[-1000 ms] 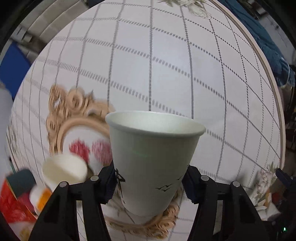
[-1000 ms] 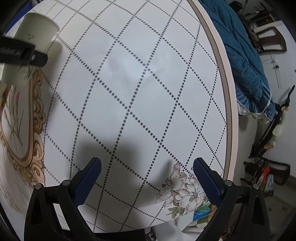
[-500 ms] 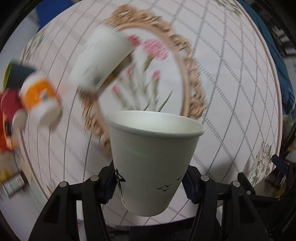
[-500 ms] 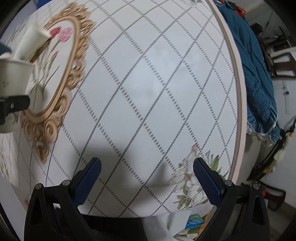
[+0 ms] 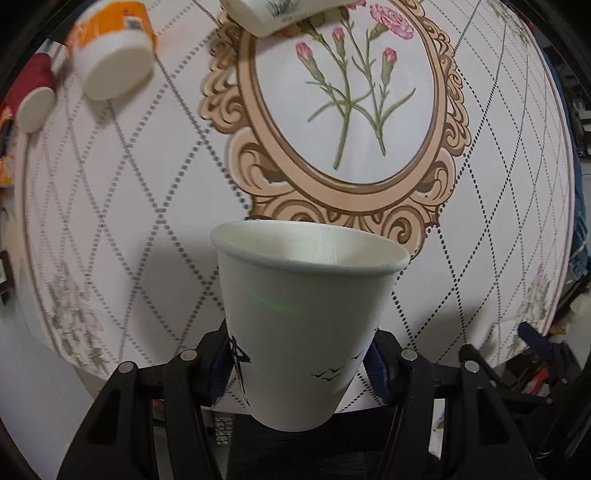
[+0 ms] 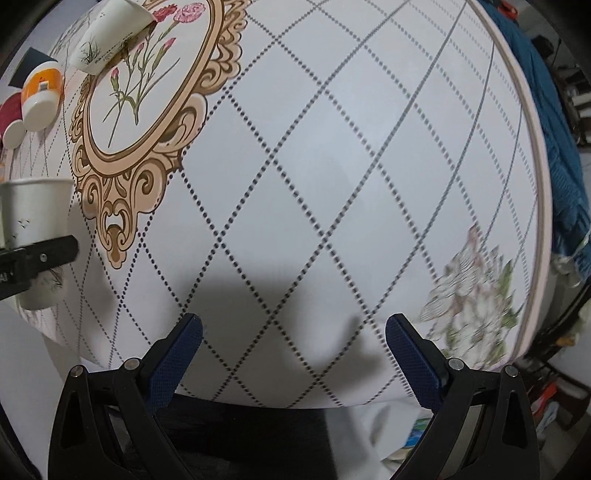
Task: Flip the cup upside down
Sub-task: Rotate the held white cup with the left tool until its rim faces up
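Note:
My left gripper is shut on a white paper cup with small black bird marks. It grips the cup low on its wall, mouth pointing away from the camera, above the near edge of the round table. The same cup and a left finger show at the left of the right wrist view. My right gripper is open and empty over the table's near edge. A second white cup lies on its side at the far end of the oval flower print; it also shows in the right wrist view.
An orange and white tub and a red cup lie at the far left of the table. A blue cloth hangs beyond the right rim. Clutter sits on the floor at the lower right.
Both grippers have pulled back toward the table's near edge. The left gripper keeps its hold on the cup. The oval flower print and the far cups have swung into view.

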Action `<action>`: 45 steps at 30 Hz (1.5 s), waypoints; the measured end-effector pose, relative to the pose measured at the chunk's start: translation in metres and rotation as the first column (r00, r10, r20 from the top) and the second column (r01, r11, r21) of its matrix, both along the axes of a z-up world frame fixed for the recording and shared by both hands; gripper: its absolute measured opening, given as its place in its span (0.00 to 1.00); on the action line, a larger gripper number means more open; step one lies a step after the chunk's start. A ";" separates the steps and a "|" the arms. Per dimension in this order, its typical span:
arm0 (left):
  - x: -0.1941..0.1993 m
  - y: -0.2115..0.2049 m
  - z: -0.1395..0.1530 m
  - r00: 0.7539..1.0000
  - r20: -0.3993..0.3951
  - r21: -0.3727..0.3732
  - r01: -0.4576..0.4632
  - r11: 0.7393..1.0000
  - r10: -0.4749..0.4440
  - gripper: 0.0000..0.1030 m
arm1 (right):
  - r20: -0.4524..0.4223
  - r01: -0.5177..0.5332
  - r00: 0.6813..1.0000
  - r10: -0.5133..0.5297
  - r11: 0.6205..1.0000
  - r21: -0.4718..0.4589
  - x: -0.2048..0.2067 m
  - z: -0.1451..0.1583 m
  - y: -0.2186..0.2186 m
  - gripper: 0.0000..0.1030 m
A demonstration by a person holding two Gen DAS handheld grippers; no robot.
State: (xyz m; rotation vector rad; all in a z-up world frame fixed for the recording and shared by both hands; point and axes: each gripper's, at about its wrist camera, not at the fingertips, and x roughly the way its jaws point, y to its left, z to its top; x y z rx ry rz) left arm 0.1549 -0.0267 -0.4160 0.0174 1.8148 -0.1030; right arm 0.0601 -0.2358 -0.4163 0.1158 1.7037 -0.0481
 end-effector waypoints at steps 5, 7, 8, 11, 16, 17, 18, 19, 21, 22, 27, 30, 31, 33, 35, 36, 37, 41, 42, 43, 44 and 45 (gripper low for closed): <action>0.021 0.002 -0.009 0.998 -0.051 -0.058 -0.040 0.998 0.037 0.56 | -0.010 0.041 0.999 -0.041 0.999 -0.008 -0.005 -0.004 0.004 0.98; 0.027 0.010 -0.018 0.994 -0.082 -0.088 -0.085 0.992 0.077 0.56 | -0.010 0.065 0.998 -0.065 0.998 -0.009 -0.005 -0.003 0.003 0.98; 0.031 0.013 -0.019 0.993 -0.085 -0.093 -0.095 0.991 0.087 0.56 | -0.013 0.071 0.997 -0.072 0.997 -0.014 -0.004 -0.002 0.000 0.98; 0.031 0.009 -0.029 0.991 -0.085 -0.099 -0.114 0.989 0.106 0.57 | -0.016 0.090 0.996 -0.090 0.996 -0.025 -0.004 -0.001 -0.008 0.98; 0.039 0.017 -0.028 0.989 -0.080 -0.105 -0.130 0.986 0.122 0.57 | -0.019 0.103 0.994 -0.103 0.994 -0.038 0.013 0.008 -0.033 0.98; 0.040 0.016 -0.030 0.990 -0.084 -0.102 -0.123 0.987 0.115 0.57 | -0.019 0.105 0.994 -0.106 0.994 -0.039 0.017 0.010 -0.046 0.98; 0.039 0.015 -0.030 0.991 -0.086 -0.087 -0.112 0.990 0.104 0.57 | -0.019 0.108 0.994 -0.109 0.993 -0.040 0.019 0.012 -0.044 0.98; 0.034 0.012 -0.022 0.991 -0.088 -0.075 -0.108 0.991 0.101 0.57 | -0.019 0.112 0.993 -0.112 0.993 -0.040 0.019 0.012 -0.047 0.98; 0.029 0.012 -0.023 0.991 -0.089 -0.062 -0.104 0.993 0.098 0.57 | -0.017 0.114 0.993 -0.115 0.993 -0.041 0.019 0.013 -0.050 0.98; 0.028 0.011 -0.023 0.992 -0.084 -0.058 -0.103 0.993 0.098 0.57 | -0.016 0.115 0.993 -0.115 0.993 -0.041 0.021 0.019 -0.046 0.98; 0.027 -0.002 -0.025 0.994 -0.059 -0.048 -0.091 0.995 0.089 0.61 | -0.012 0.114 0.993 -0.114 0.993 -0.044 0.028 0.020 -0.035 0.98; 0.027 0.000 -0.020 0.995 -0.046 -0.049 -0.086 0.995 0.084 0.62 | -0.012 0.115 0.993 -0.116 0.992 -0.048 0.026 0.019 -0.028 0.98; 0.024 -0.002 -0.016 0.996 -0.043 -0.048 -0.086 0.995 0.084 0.62 | -0.012 0.116 0.993 -0.117 0.992 -0.049 0.026 0.019 -0.026 0.98; 0.024 -0.003 -0.014 0.996 -0.040 -0.053 -0.084 0.995 0.082 0.62 | -0.013 0.115 0.993 -0.116 0.992 -0.050 0.022 0.012 -0.030 0.98; 0.023 -0.004 -0.010 0.996 -0.034 -0.054 -0.081 0.995 0.079 0.62 | -0.012 0.114 0.993 -0.114 0.992 -0.052 0.016 0.010 -0.029 0.98; 0.022 -0.006 -0.006 0.997 -0.031 -0.054 -0.079 0.995 0.077 0.62 | -0.012 0.114 0.993 -0.115 0.992 -0.052 0.015 0.009 -0.028 0.98; 0.021 -0.005 -0.001 0.997 -0.028 -0.054 -0.077 0.996 0.076 0.62 | -0.012 0.115 0.993 -0.116 0.992 -0.051 0.014 0.009 -0.028 0.98; 0.019 -0.006 0.020 0.998 0.005 -0.065 -0.069 0.995 0.070 0.62 | -0.001 0.121 0.993 -0.121 0.992 -0.048 0.009 0.013 -0.033 0.98; 0.017 -0.006 0.028 0.998 0.014 -0.069 -0.067 0.995 0.068 0.62 | 0.001 0.123 0.992 -0.123 0.991 -0.045 0.008 0.015 -0.033 0.98; 0.016 -0.005 0.035 0.997 0.023 -0.076 -0.066 0.995 0.068 0.62 | 0.005 0.124 0.992 -0.124 0.991 -0.043 0.007 0.018 -0.033 0.98; 0.013 -0.004 0.046 0.997 0.040 -0.087 -0.062 0.994 0.066 0.62 | 0.012 0.124 0.992 -0.124 0.991 -0.040 0.006 0.021 -0.032 0.98; 0.011 -0.002 0.054 0.997 0.053 -0.090 -0.059 0.994 0.064 0.62 | 0.019 0.124 0.992 -0.124 0.992 -0.036 0.005 0.025 -0.030 0.98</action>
